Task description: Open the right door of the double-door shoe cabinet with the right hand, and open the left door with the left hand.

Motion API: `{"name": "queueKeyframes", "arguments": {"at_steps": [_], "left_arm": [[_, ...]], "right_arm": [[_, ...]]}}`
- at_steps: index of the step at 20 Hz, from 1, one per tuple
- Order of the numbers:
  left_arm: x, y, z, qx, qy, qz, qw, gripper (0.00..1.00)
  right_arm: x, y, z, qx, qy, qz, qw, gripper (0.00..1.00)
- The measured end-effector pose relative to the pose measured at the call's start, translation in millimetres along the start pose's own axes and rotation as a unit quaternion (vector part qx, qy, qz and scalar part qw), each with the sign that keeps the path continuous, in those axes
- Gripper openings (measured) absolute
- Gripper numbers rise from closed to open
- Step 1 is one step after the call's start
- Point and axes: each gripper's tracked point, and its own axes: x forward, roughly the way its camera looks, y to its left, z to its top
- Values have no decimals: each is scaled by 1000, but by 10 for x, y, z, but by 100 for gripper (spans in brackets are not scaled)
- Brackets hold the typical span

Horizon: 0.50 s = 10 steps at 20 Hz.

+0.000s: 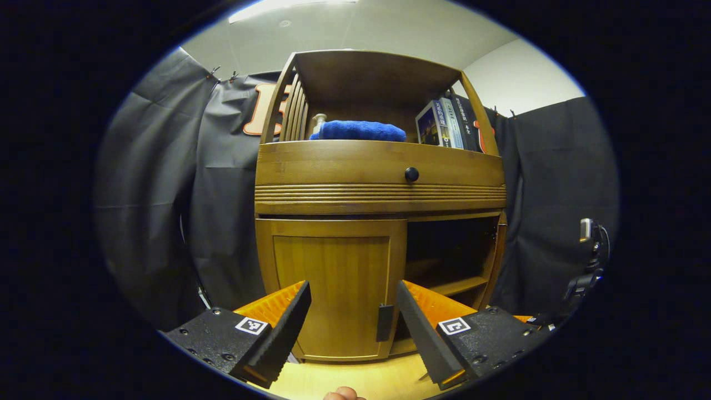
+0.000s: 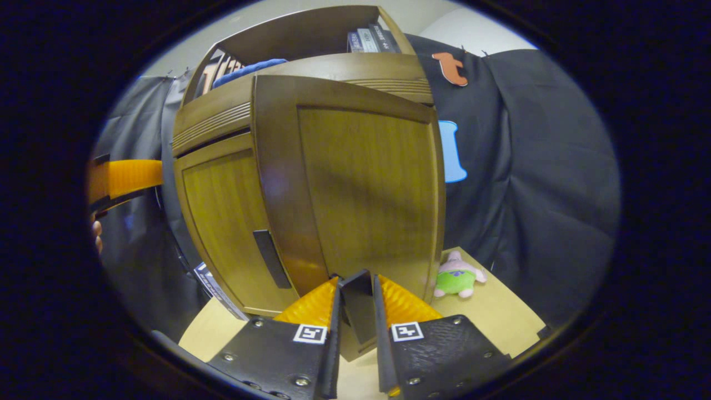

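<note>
I am holding my right gripper (image 2: 356, 311) clamped on the dark handle (image 2: 358, 308) of the right door (image 2: 355, 189), both fingers pressing on it; that door is standing swung out from the shoe cabinet (image 1: 380, 191), and in the left gripper view the right compartment (image 1: 450, 250) is lying open and dark with a shelf inside. I am holding my left gripper (image 1: 353, 322) with its fingers spread wide, gripping nothing, facing the left door (image 1: 333, 289); that door is sitting closed, its dark handle (image 1: 384, 323) just beside my right-hand finger, though I cannot tell whether they are touching. A blue towel (image 1: 358, 131) and books (image 1: 450, 123) are resting on the upper shelf; a small plush toy (image 2: 458, 274) is lying on the floor beside the cabinet.
</note>
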Motion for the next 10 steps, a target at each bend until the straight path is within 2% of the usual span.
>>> {"name": "queueKeyframes", "arguments": {"at_steps": [5, 6, 7, 8, 10], "left_arm": [[7, -190, -6, 1, -2, -8, 1000, 96], [9, -230, -20, -1, 1, -11, 1000, 92], [13, -275, -36, -2, 3, -13, 1000, 92], [12, -318, -47, -4, 5, -17, 1000, 96], [11, -389, -60, -7, 7, -22, 1000, 96]], "right_arm": [[-229, -284, 58, 4, -7, -14, 1000, 28], [-267, -345, 66, 3, -7, -15, 1000, 23], [-301, -395, 82, 3, -8, -16, 1000, 28], [-333, -454, 95, 4, -8, -19, 1000, 28], [-398, -573, 120, 6, -10, -28, 1000, 28]]}}
